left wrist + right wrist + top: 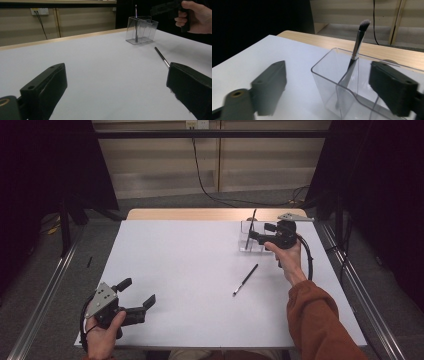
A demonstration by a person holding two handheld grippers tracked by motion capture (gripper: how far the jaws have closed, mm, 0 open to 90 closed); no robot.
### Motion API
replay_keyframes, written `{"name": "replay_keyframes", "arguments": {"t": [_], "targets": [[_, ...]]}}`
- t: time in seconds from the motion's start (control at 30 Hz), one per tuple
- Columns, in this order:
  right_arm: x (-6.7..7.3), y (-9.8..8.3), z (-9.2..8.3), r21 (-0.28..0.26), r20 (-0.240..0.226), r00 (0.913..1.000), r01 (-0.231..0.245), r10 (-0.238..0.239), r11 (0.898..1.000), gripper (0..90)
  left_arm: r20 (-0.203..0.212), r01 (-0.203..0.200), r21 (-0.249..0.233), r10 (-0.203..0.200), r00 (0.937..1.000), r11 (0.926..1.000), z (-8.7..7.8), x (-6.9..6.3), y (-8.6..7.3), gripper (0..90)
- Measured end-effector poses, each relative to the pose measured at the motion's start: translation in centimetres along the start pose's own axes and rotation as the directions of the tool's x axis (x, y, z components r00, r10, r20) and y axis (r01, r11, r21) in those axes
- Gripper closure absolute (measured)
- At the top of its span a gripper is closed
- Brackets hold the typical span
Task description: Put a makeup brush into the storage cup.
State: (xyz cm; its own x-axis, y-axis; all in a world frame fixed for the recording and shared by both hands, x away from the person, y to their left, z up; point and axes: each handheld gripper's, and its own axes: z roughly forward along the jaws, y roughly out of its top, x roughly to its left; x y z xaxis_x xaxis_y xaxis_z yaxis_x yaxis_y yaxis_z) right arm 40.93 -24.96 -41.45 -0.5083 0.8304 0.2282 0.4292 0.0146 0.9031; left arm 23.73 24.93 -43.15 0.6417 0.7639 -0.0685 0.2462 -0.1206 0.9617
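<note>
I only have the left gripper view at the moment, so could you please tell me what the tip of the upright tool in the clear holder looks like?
Observer: The right gripper view shows the brush has a soft, angled bristle head, white-tipped.
Operator: Thanks. Is the right gripper holding anything?
Observer: No. The right gripper is open, its jaws either side of the clear holder.
Operator: And where's my own gripper?
Observer: The high view puts the left gripper near the table's front left corner.

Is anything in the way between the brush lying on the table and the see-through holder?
Nothing visible. The loose brush lies flat on bare white table, and only open tabletop runs from it to the clear holder. One brush already stands in the holder. The right gripper hovers open beside it.
</note>
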Motion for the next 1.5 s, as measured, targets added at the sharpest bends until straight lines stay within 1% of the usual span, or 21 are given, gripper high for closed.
{"name": "replay_keyframes", "arguments": {"t": [0.07, 0.23, 0.33, 0.43, 0.47, 0.53, 0.67, 0.73, 0.8, 0.93, 0.97, 1.03, 1.1, 1.13, 1.2, 1.23, 1.3, 1.37, 1.4, 1.43, 1.5], "targets": [[0.1, -0.2, -0.2, 0.011, 0.004, 1.0, 0.005, -0.005, 1.0, 10.2, -0.008, 0.005, 0.007, -0.005, 1.0, 1.0, 0.0, 0.0, 0.0, 3.1], [0.7, -0.7, -0.9, -0.003, -0.025, 0.9997, 0.002, -0.002, 1.0, 1.6, -0.016, 0.016, 0.0, -0.016, 0.9997, 0.9999, -0.1, 0.2, -0.1, 3.1], [1.0, -0.7, -1.6, -0.02, -0.023, 0.9997, -0.002, 0.002, 1.0, 1.0, -0.015, 0.014, -0.001, -0.014, 0.9998, 0.9999, -0.2, 0.2, 0.0, 3.1], [1.2, -0.9, -2.4, -0.034, -0.038, 0.9992, 0.007, -0.008, 0.999, 0.5, -0.01, 0.031, -0.019, -0.032, 0.9995, 0.9993, -0.2, 0.3, 0.0, 3.1], [1.4, -0.9, -2.8, -0.037, -0.029, 0.9996, 0.004, -0.005, 0.999, 1.0, -0.011, 0.035, -0.023, -0.036, 0.9993, 0.9991, -0.2, 0.3, 0.0, 3.1], [1.5, -1.1, -3.3, -0.042, -0.031, 0.9995, 0.005, -0.007, 0.999, 3.0, -0.007, 0.039, -0.023, -0.039, 0.9992, 0.999, -0.2, 0.3, 0.0, 3.1], [2.2, -1.9, -4.5, -0.05, -0.005, 0.9993, 0.037, -0.037, 0.998, 2.8, -0.009, 0.036, -0.021, -0.036, 0.9993, 0.9991, -0.2, 0.3, 0.0, 3.3], [2.4, -2.2, -5.0, -0.052, 0.0, 0.9993, 0.038, -0.038, 0.998, 2.7, -0.008, 0.038, -0.023, -0.039, 0.9992, 0.999, -0.2, 0.2, 0.0, 3.3], [2.6, -2.6, -5.6, -0.076, 0.002, 0.9994, 0.035, -0.035, 0.997, 2.6, -0.009, 0.043, -0.024, -0.043, 0.999, 0.9988, -0.2, 0.2, 0.0, 3.2], [2.9, -3.2, -6.7, -0.065, 0.017, 0.9986, 0.05, -0.049, 0.997, 2.7, -0.007, 0.039, -0.025, -0.039, 0.9992, 0.9989, -0.2, 0.2, 0.0, 3.2], [3.0, -3.3, -7.0, -0.073, 0.025, 0.9985, 0.051, -0.049, 0.996, 3.0, -0.008, 0.038, -0.025, -0.038, 0.9992, 0.999, -0.2, 0.3, 0.0, 3.2], [3.2, -3.6, -7.5, -0.078, 0.016, 0.9987, 0.05, -0.048, 0.996, 2.7, -0.005, 0.035, -0.021, -0.035, 0.9994, 0.9992, -0.3, 0.3, 0.0, 3.2], [3.4, -4.1, -8.0, -0.07, 0.021, 0.9982, 0.057, -0.056, 0.996, 2.1, -0.003, 0.031, -0.017, -0.031, 0.9995, 0.9994, -0.3, 0.3, -0.1, 3.2], [3.5, -4.3, -8.2, -0.066, 0.03, 0.9983, 0.053, -0.051, 0.996, 1.4, -0.005, 0.037, -0.016, -0.037, 0.9993, 0.9992, -0.3, 0.3, -0.1, 3.2], [3.6, -4.9, -8.8, -0.079, 0.016, 0.9995, 0.028, -0.027, 0.996, 0.8, -0.004, 0.033, -0.015, -0.033, 0.9994, 0.9993, -0.4, 0.3, -0.1, 3.3], [3.6, -5.1, -9.0, -0.087, 0.022, 0.9995, 0.024, -0.023, 0.996, 1.3, -0.006, 0.036, -0.014, -0.037, 0.9993, 0.9992, -0.4, 0.2, -0.1, 3.3], [3.6, -5.5, -9.4, -0.075, 0.031, 0.9992, 0.027, -0.024, 0.997, 1.1, -0.005, 0.036, -0.015, -0.036, 0.9993, 0.9993, -0.4, 0.2, -0.1, 3.3], [3.6, -5.8, -9.9, -0.082, 0.029, 0.9994, 0.02, -0.018, 0.996, 1.6, -0.004, 0.037, -0.014, -0.037, 0.9993, 0.9992, -0.4, 0.3, -0.1, 3.3], [3.6, -5.9, -10.2, -0.081, 0.04, 0.9987, 0.036, -0.032, 0.996, 2.1, -0.006, 0.039, -0.013, -0.039, 0.9992, 0.9992, -0.4, 0.3, -0.1, 3.3], [3.7, -6.1, -10.4, -0.081, 0.048, 0.9983, 0.038, -0.034, 0.996, 2.4, -0.005, 0.033, -0.013, -0.033, 0.9994, 0.9994, -0.4, 0.4, -0.1, 3.3], [3.7, -6.3, -10.8, -0.083, 0.048, 0.9984, 0.035, -0.031, 0.996, 2.2, -0.006, 0.038, -0.013, -0.038, 0.9993, 0.9992, -0.5, 0.5, -0.2, 3.3]]}}
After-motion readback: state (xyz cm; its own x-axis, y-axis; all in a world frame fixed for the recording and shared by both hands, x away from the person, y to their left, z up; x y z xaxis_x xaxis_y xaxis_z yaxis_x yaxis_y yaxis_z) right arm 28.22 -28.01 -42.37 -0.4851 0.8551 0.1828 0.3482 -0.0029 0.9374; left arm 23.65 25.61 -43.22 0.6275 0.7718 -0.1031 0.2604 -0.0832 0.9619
